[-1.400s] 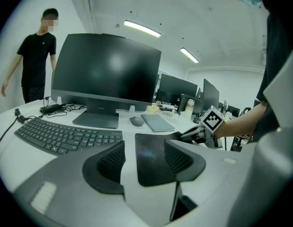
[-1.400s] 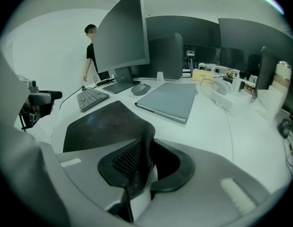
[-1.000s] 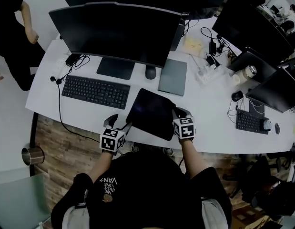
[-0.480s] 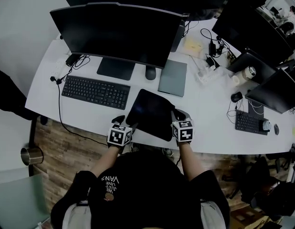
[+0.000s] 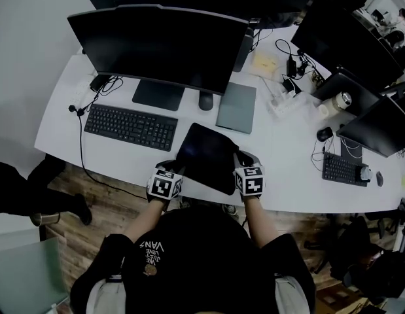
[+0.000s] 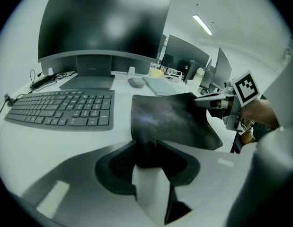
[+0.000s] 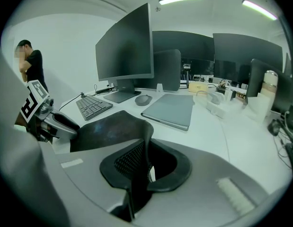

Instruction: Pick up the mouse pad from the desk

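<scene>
At a white office desk, a seated person works a dark mouse pad with two hand-held grippers. The pad lies near the desk's front edge, between a black keyboard and a closed grey laptop. The right gripper is clamped on the pad's right edge, which curls up into its jaws in the right gripper view. The left gripper is closing around the near left corner, which sits between its jaws but does not look pinched yet. The likeliest trouble is on the left: if those jaws catch only the tip of the corner, the limp pad could slide out as it rises and hang from the right grip alone. A one-sided hold would probably let the sheet fold or swing. The loose end could then drag across the keyboard or drop off the front edge just behind it. Raising one side faster than the other could also twist the pad and work it free of the thin right-hand pinch.
</scene>
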### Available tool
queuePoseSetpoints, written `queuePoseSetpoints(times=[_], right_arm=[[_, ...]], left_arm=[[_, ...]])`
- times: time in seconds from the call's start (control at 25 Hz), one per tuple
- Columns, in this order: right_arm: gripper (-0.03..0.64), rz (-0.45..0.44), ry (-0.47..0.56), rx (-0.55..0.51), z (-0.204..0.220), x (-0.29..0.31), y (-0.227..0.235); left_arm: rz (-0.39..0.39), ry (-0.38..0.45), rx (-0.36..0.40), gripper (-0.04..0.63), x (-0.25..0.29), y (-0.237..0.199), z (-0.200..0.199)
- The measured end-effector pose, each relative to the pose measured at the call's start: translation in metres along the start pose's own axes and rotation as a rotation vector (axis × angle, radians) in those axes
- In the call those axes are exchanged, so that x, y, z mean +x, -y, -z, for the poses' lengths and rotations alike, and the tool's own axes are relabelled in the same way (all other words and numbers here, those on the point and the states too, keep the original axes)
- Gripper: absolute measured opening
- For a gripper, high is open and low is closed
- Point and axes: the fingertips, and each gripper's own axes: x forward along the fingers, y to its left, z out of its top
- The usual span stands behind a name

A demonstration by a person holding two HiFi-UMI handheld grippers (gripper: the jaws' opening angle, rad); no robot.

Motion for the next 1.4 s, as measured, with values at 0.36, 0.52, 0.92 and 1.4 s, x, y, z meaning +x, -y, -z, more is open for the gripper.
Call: queuePoseSetpoints(times=[0.36, 0.52, 0.92, 1.4], right_arm=[[0.040, -0.026, 0.007, -0.001, -0.003, -0.003, 0.001], [0.040, -0.050, 0.009, -0.005, -0.004, -0.006, 0.002], [0.041, -0.145, 0.027, -0.012, -0.015, -0.016, 0.001], [0.041, -0.298, 0.136, -0.034, -0.060, -0.046, -0.001]], left_arm=[[0.052, 0.021, -0.128, 0.069, -0.002, 0.005, -0.002], [0.050, 0.066, -0.164, 0.054, -0.007, 0.009, -0.009], [-0.007, 0.160, -0.211, 0.043, -0.026, 0.019, -0.023], [-0.145, 0.365, -0.227, 0.040, -0.079, 0.041, -0.048]])
